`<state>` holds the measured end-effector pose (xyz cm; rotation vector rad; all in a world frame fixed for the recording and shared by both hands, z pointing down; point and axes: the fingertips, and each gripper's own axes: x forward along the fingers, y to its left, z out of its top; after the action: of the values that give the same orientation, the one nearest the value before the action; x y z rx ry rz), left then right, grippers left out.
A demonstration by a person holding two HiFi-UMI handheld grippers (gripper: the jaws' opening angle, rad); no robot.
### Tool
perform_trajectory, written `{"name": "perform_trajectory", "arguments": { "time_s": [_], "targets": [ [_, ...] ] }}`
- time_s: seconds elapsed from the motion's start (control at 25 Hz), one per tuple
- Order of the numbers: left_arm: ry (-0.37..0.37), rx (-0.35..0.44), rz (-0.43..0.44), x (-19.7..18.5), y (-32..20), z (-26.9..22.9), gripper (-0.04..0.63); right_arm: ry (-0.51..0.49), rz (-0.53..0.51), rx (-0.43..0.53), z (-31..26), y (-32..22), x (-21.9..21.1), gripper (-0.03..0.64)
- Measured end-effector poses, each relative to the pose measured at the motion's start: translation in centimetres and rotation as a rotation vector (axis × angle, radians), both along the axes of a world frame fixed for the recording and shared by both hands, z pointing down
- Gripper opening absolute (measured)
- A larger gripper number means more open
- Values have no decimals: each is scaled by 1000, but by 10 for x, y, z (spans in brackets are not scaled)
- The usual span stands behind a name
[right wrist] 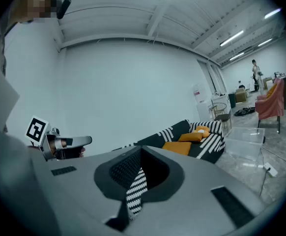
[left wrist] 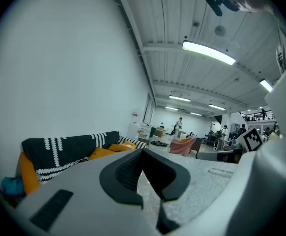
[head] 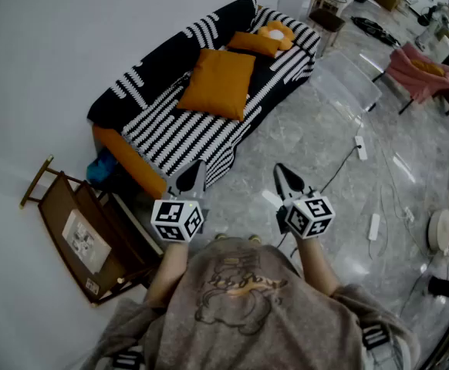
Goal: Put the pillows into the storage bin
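On the striped sofa (head: 170,133) lie orange pillows (head: 219,82); clear bin (head: 346,79), seemingly, beyond.

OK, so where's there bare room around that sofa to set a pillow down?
Free: the sofa at its striped near end, beside the big orange pillow, and the floor between sofa and clear bin. Crowded: the far end, with small pillows, and the cables rightward.

Large orange pillow (head: 218,83): square, lying flat mid-seat on striped sofa (head: 178,133).
Smaller orange pillow (head: 253,43): far end of seat, touching orange-and-white pillow (head: 275,32).
Clear storage bin (head: 346,82): upright on floor (head: 317,145) beside that far end.
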<state>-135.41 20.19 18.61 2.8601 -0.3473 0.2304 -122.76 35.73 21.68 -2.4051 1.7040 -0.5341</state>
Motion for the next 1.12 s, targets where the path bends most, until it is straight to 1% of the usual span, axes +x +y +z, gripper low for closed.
{"name": "perform_trajectory", "arguments": {
  "time_s": [0.12, 0.24, 0.36, 0.52, 0.64, 0.88, 1.12],
  "targets": [
    [9, 3, -6, 1, -8, 1, 3, 9, -10, -3, 3, -8, 0, 0],
    [11, 1, -5, 2, -17, 0, 3, -3, -7, 6, 3, -16, -2, 0],
    [8, 1, 11, 2, -27, 2, 4, -22, 7, 29, 2, -23, -2, 0],
    [0, 3, 37, 2, -44, 8, 3, -20, 30, 16, 9, -34, -2, 0],
    [0, -2, 51, 10, -59, 10, 4, -31, 59, 11, 17, -42, 5, 0],
    [-17, -5, 72, 45, -87, 27, 3, -32, 85, 0, 31, -70, 42, 1],
    [-28, -6, 54, 103, -131, 39, 3, -30, 100, -13, 43, -109, 106, 0]
  ]
}}
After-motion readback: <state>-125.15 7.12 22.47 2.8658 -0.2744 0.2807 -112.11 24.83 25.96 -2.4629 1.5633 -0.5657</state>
